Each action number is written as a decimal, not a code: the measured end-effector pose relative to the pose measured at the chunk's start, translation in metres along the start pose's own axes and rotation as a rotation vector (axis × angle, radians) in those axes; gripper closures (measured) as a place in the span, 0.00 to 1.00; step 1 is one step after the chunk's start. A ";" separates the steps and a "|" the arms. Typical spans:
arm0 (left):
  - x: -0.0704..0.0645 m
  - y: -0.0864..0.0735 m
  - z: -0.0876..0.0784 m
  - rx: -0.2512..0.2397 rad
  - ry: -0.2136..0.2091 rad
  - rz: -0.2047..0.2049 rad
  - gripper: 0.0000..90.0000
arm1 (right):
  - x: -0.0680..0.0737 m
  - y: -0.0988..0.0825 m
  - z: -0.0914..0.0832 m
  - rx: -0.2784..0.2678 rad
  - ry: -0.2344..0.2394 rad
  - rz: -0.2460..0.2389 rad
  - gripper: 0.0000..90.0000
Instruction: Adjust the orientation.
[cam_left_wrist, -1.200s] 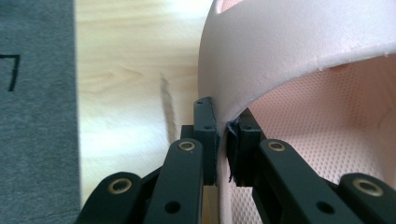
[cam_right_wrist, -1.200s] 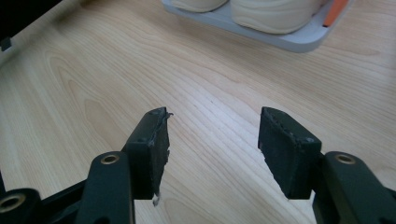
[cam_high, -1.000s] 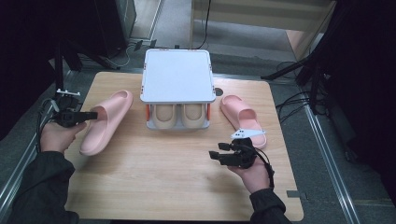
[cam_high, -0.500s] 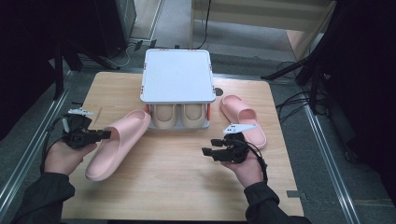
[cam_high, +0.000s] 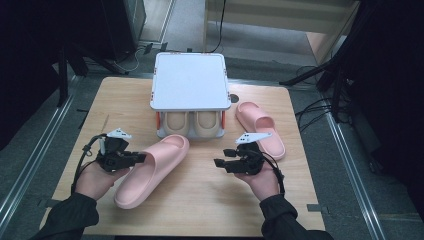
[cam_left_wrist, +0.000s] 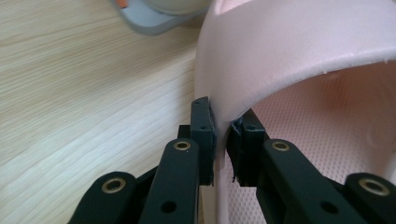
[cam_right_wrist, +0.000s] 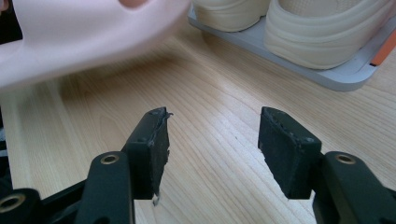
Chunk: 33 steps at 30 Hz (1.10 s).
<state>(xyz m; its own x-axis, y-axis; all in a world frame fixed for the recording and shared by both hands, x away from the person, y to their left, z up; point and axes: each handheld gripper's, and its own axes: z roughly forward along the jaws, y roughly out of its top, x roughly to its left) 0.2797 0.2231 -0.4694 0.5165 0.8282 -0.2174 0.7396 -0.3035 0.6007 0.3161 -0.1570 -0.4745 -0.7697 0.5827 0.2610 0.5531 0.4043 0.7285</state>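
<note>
The left tongs (cam_left_wrist: 219, 140) pinch the side wall of the pink slipper (cam_high: 152, 170), whose jaws have just eased a little, so it lies slanted on the tabletop (cam_high: 200, 210) before the shoe rack (cam_high: 189, 82). The right tongs (cam_right_wrist: 212, 149) wait spread and empty beside it.

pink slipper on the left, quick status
Left gripper clamped on pink slipper's strap edge, jaws just easing. Right gripper open, empty. Shoe rack ahead.

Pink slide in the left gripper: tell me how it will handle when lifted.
The pink slide looks like moulded foam, so probably light. The left gripper pinches only the thin strap edge, so the sole may sag or swing. Its matte, textured surface should resist slipping.
</note>
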 end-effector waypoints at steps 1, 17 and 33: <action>-0.004 0.001 0.005 0.002 -0.013 0.005 0.90 | 0.000 0.000 0.001 0.001 0.002 -0.003 0.49; -0.023 0.003 0.036 0.089 -0.050 0.093 0.81 | 0.009 -0.002 0.008 0.009 0.024 -0.023 0.50; -0.008 -0.005 0.014 0.039 -0.098 0.081 0.90 | 0.023 -0.006 0.029 -0.021 0.071 0.027 0.84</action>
<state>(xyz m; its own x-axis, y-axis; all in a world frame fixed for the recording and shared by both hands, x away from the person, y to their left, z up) 0.2778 0.2110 -0.4819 0.6132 0.7510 -0.2449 0.7093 -0.3872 0.5890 0.3040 -0.1256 -0.4912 -0.7754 0.5417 0.3246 0.5681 0.3739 0.7331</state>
